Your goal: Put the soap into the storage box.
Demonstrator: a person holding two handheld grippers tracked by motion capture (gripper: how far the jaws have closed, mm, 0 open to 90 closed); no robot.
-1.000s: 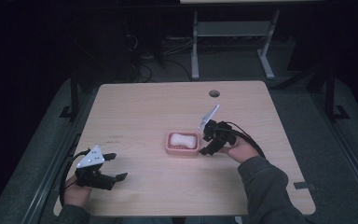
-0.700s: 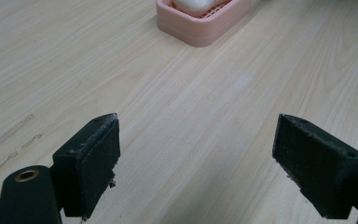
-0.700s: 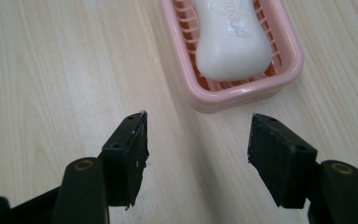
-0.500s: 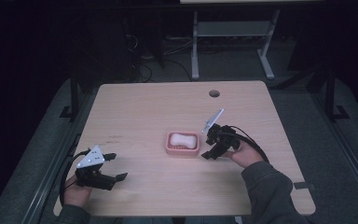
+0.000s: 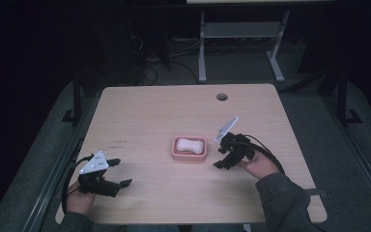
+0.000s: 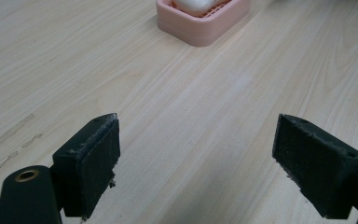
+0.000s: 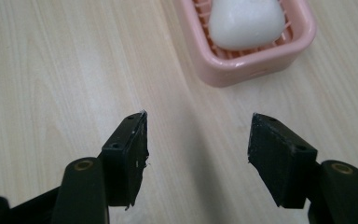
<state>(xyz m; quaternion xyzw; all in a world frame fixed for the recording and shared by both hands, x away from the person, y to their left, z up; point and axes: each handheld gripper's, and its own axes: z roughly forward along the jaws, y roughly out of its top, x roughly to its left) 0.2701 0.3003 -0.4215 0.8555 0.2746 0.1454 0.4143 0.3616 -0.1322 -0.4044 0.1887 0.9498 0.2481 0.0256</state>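
A pink soap dish sits near the middle of the wooden table, with a white bar of soap lying in it. My right gripper is just right of the dish, open, with nothing between its jaws. In the right gripper view the dish and soap lie beyond the open gripper. My left gripper rests open at the table's front left. In the left gripper view its wide-open jaws frame bare wood, with the dish far ahead.
A round cable hole lies near the table's far edge. Beyond the table stands a grey metal frame on a dark floor with cables. Bare wood surrounds the dish on all sides.
My right gripper has drawn back from the dish, toward the right and the front. The left gripper has stayed where it was.
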